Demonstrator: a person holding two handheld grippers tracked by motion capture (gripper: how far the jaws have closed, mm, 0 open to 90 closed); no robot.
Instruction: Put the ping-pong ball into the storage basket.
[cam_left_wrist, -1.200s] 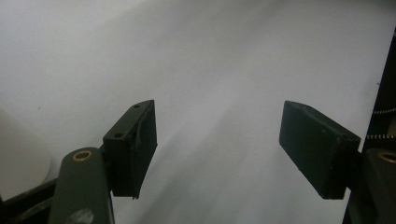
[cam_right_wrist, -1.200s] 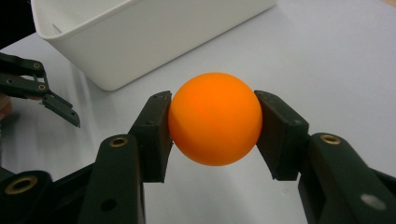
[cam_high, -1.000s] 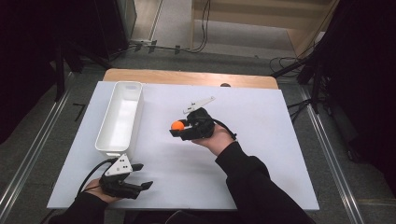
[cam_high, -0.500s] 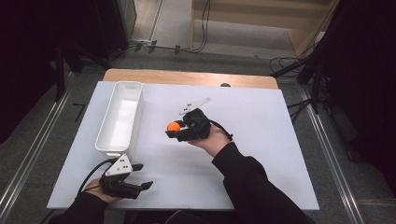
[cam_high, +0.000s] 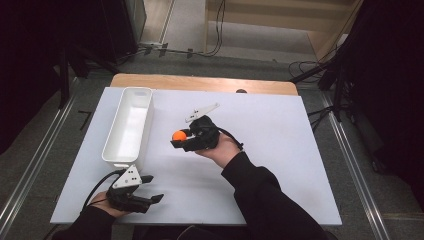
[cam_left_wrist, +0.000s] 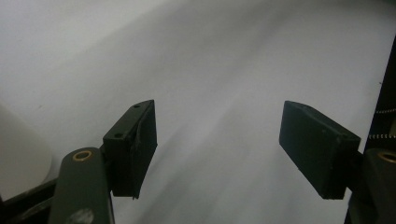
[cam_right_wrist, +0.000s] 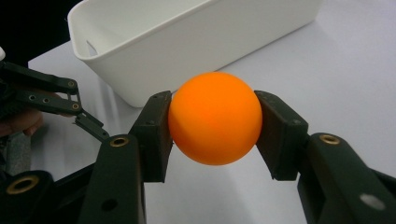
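Looking down from the high view, we see the right gripper near the middle of the frame, above the white table surface, with a small orange ball pinched between its jaws. In the right gripper view the ball sits squarely between the two black pads, both touching its sides, and it is off the table. Just beyond it, in the upper part of that view, lies a long white rectangular tray; in the high view the tray stands left of centre, running from the upper left toward the lower left, near the ball but apart from it.

We find the left gripper at the lower left of the high view, just below the tray's near end, its jaws spread wide. The left gripper view shows its two pads well apart with bare white tabletop between them.
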